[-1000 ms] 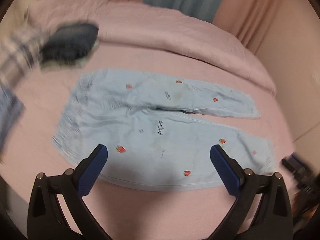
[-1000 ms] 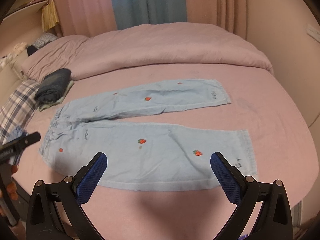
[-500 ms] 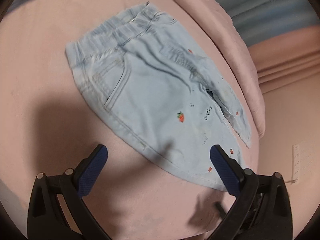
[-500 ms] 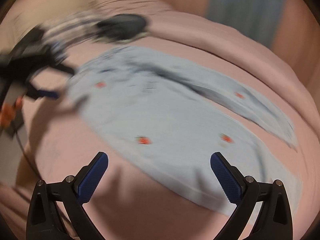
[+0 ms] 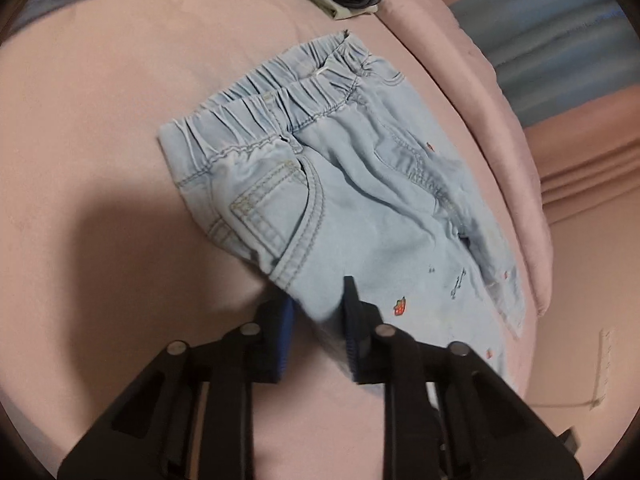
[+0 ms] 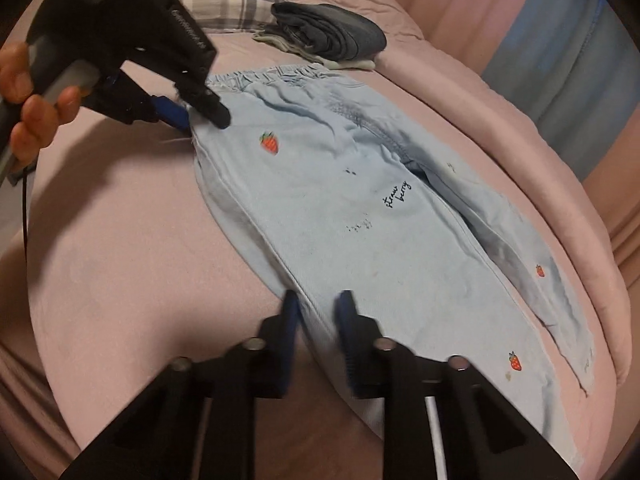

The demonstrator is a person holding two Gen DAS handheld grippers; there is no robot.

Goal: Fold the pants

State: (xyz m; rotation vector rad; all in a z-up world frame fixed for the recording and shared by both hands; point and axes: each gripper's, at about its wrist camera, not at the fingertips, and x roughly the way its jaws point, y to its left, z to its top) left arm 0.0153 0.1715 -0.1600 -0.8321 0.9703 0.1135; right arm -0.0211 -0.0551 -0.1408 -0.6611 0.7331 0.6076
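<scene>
Light blue pants with small strawberry prints lie spread on the pink bed, waistband at the far end. My left gripper is shut on the near side seam of the pants just below the front pocket; it also shows in the right wrist view at the waist. My right gripper is shut on the near edge of the near leg, farther down. The far leg lies beside it toward the duvet.
A folded dark garment lies on a pale one beyond the waistband. A plaid pillow is behind it. A rolled pink duvet runs along the far side of the bed. Curtains hang behind.
Both grippers have dropped to the near edge of the pants and closed on it: the left near the pocket, the right on the near leg. Before they were open above the bed.
</scene>
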